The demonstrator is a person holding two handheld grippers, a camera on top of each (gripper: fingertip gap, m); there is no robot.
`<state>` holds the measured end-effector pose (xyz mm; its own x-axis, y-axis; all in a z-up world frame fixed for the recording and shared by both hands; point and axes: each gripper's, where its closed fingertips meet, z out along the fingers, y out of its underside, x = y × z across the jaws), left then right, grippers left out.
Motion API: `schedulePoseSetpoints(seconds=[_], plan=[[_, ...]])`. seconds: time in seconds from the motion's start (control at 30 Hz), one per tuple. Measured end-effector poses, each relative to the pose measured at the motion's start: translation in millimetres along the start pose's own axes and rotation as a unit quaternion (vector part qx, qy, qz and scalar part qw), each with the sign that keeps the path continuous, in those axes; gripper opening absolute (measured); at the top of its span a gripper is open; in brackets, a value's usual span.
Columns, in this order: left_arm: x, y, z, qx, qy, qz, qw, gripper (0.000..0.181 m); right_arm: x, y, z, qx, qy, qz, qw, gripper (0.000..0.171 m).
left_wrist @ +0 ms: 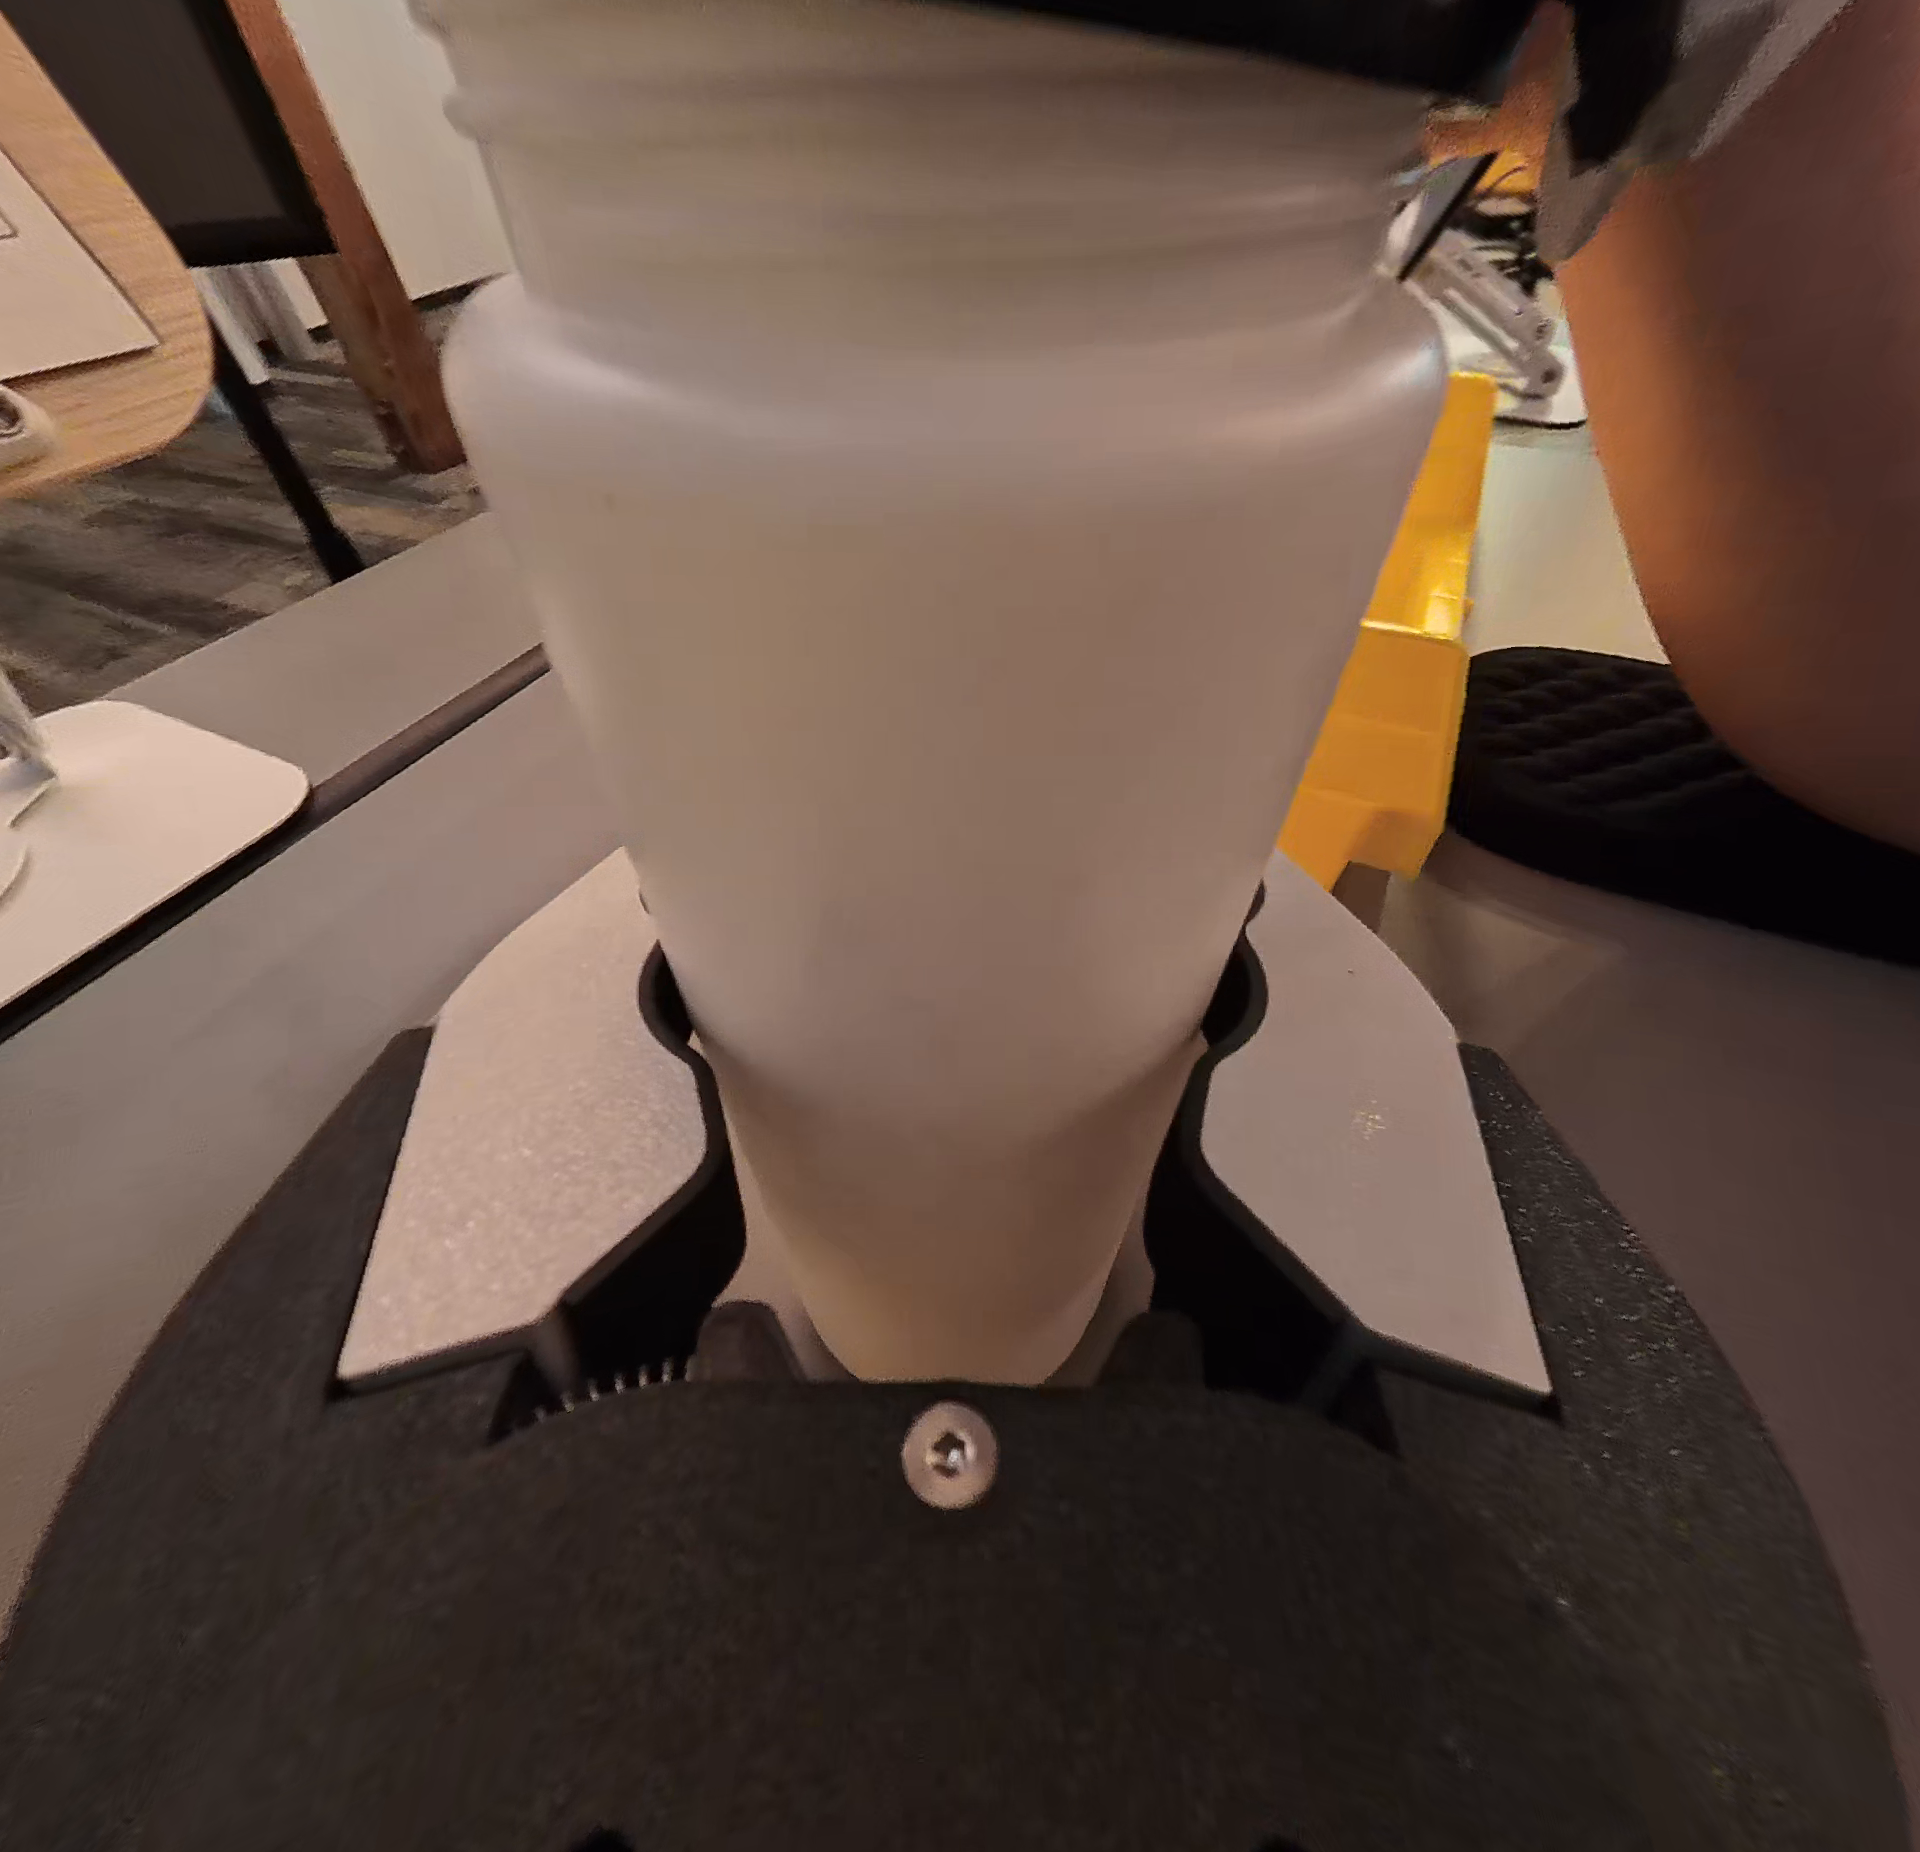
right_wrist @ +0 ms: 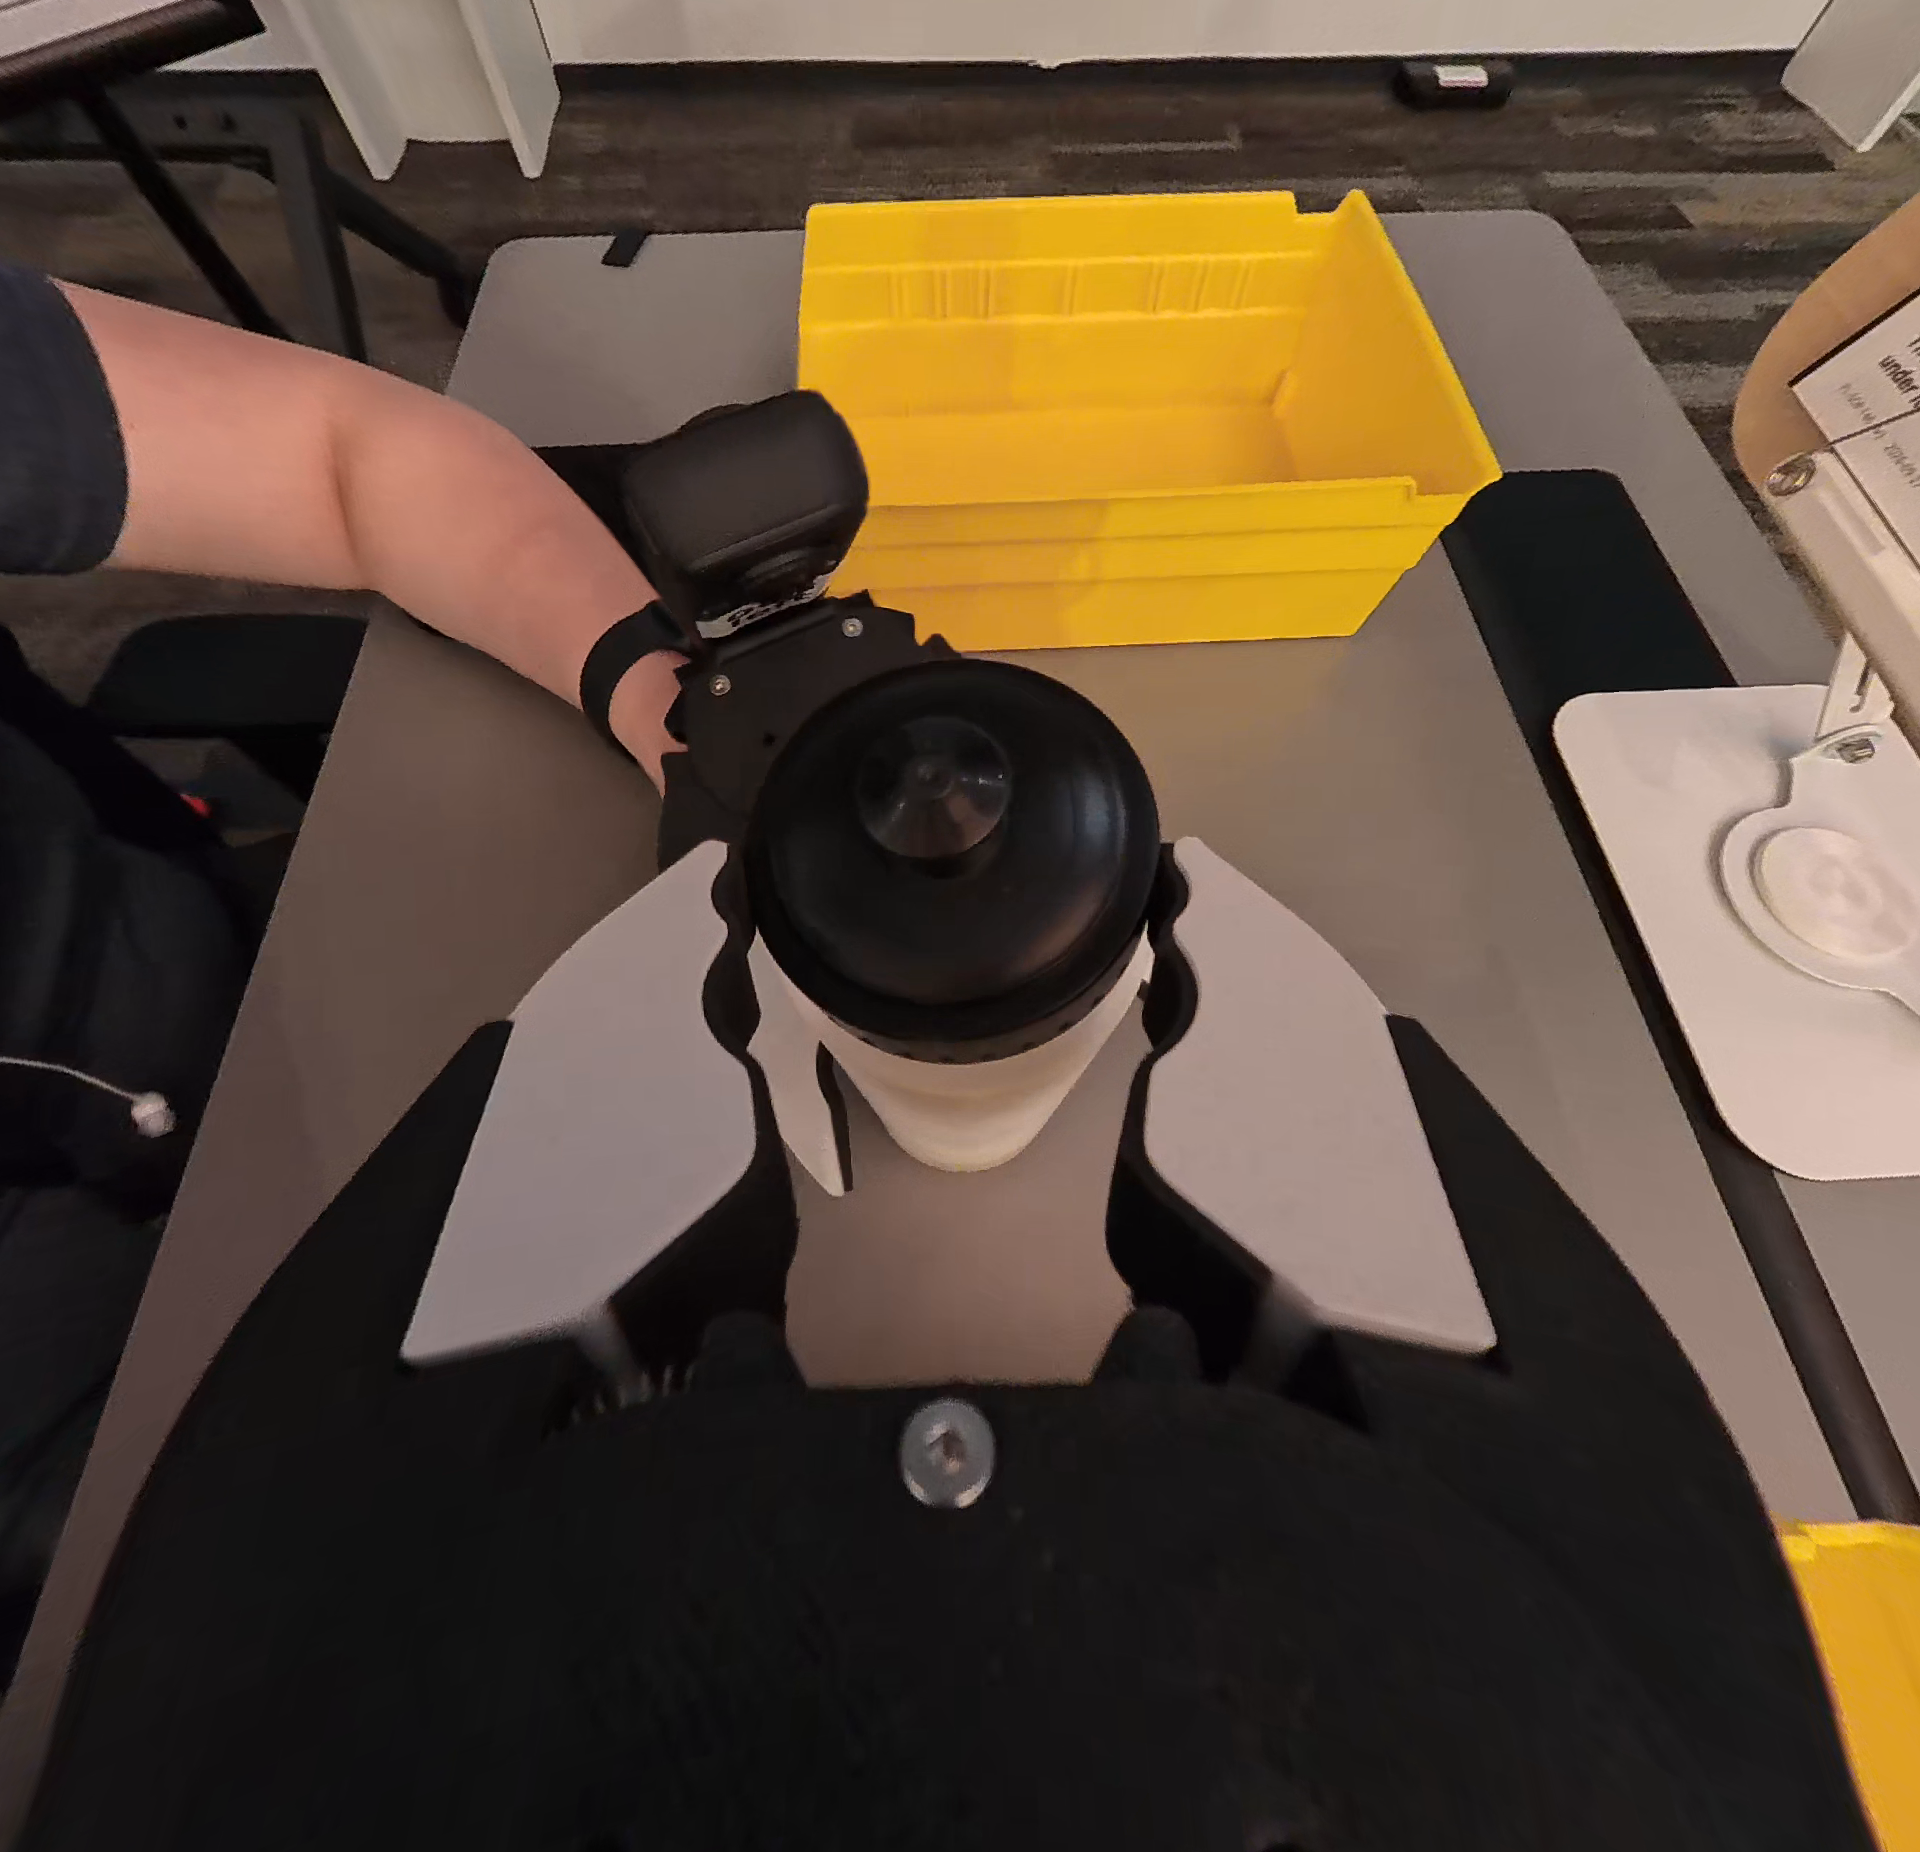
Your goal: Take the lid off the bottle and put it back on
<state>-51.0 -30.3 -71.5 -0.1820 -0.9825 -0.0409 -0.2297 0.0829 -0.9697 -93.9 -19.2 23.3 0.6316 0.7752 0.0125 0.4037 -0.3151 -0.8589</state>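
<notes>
A grey table (right_wrist: 1299, 763) holds a yellow bin (right_wrist: 1132, 420); dark carpet lies beyond. The left gripper (left_wrist: 951, 992) clamps the white bottle (left_wrist: 935, 659), standing upright. The right gripper (right_wrist: 951, 929) grips its black lid (right_wrist: 951, 836). The bottle's base is hidden.

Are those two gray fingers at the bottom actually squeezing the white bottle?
Touching. The left wrist view shows the left gripper closed on the white bottle, black inner edges against both sides.
</notes>
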Motion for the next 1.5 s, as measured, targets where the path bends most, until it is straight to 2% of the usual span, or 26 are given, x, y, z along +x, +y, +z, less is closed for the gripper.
schedulePoseSetpoints(seconds=[0.13,0.27,0.33,0.57,0.67,0.83,0.97,1.13,1.27,1.5], plan=[[-1.6,1.1,-0.7,-0.008,-0.032,-0.009,0.999,0.098,-0.9,-1.9,0.1,-0.001,0.009,0.008,1.000,0.075],[-5.4,1.9,-2.0,-0.007,-0.049,-0.020,0.999,0.098,7.2,-7.7,0.7,-0.004,0.068,0.032,0.997,0.078],[-5.6,1.6,-2.2,-0.003,-0.050,-0.020,0.999,0.098,7.0,-6.5,-1.1,-0.023,0.094,0.055,0.994,0.078],[-9.0,2.3,-3.6,-0.006,-0.060,-0.022,0.998,0.098,9.1,3.7,-3.1,-0.079,0.152,0.033,0.985,0.078],[-13.6,2.8,-5.0,-0.007,-0.071,-0.025,0.997,0.098,5.9,-6.8,-9.3,-0.048,0.146,0.033,0.988,0.078],[-15.2,2.9,-5.0,-0.007,-0.078,-0.025,0.997,0.098,3.6,-45.6,-11.8,0.075,0.145,0.003,0.987,0.072],[-15.5,3.2,-5.5,-0.008,-0.078,-0.027,0.997,0.098,7.6,-31.7,1.7,0.037,0.141,0.010,0.989,0.075],[-15.5,3.3,-5.3,-0.009,-0.079,-0.026,0.997,0.098,12.7,-28.0,7.8,0.039,0.141,0.044,0.988,0.076],[-15.6,3.6,-5.5,-0.011,-0.079,-0.027,0.996,0.098,13.0,-23.7,10.8,0.027,0.139,0.045,0.989,0.072],[-16.2,3.8,-5.5,-0.013,-0.078,-0.027,0.997,0.098,13.7,-16.7,9.9,0.008,0.137,0.043,0.990,0.075]])
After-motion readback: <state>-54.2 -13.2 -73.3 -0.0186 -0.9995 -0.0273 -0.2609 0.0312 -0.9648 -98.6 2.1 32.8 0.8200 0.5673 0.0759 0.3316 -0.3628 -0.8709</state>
